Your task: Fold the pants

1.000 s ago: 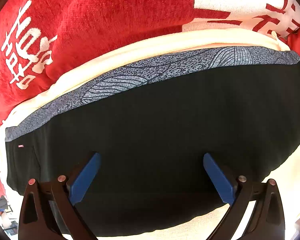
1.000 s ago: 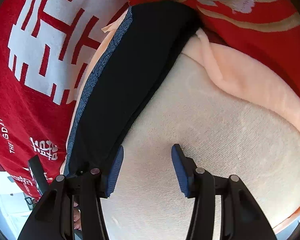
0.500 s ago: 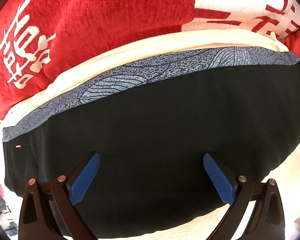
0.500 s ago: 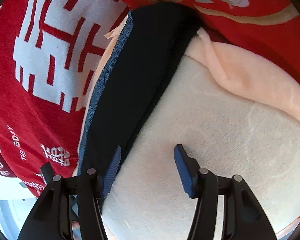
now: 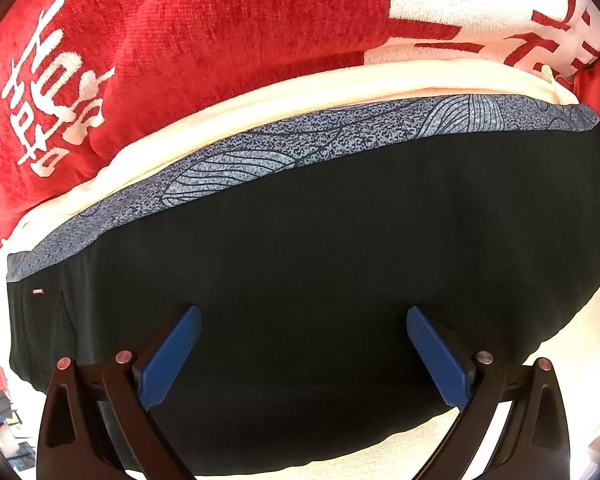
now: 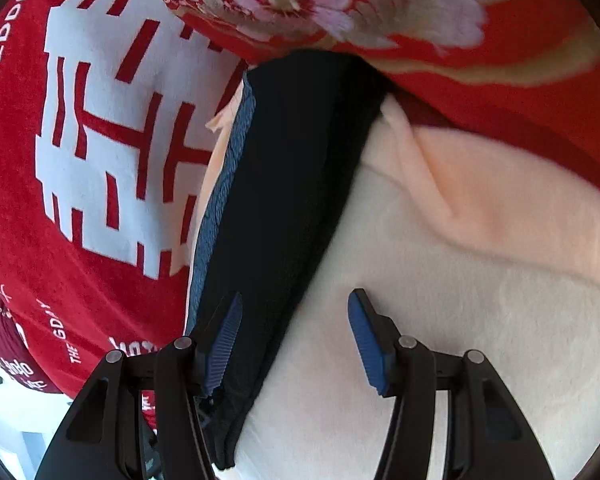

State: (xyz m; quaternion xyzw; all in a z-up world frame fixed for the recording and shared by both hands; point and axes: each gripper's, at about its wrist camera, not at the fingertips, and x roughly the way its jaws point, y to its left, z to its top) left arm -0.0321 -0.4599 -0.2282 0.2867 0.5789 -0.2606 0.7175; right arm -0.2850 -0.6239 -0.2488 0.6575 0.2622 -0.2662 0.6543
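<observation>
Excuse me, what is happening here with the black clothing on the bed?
A person is folding black pants with a hand-held gripper in each hand. The pants lie flat on a cream blanket, with a red blanket beyond. The left hand-held gripper hangs open above the middle of the pants. The right hand-held gripper is open too, over the pants' edge, one finger above the black fabric, the other above the cream blanket. Neither is gripping anything.
</observation>
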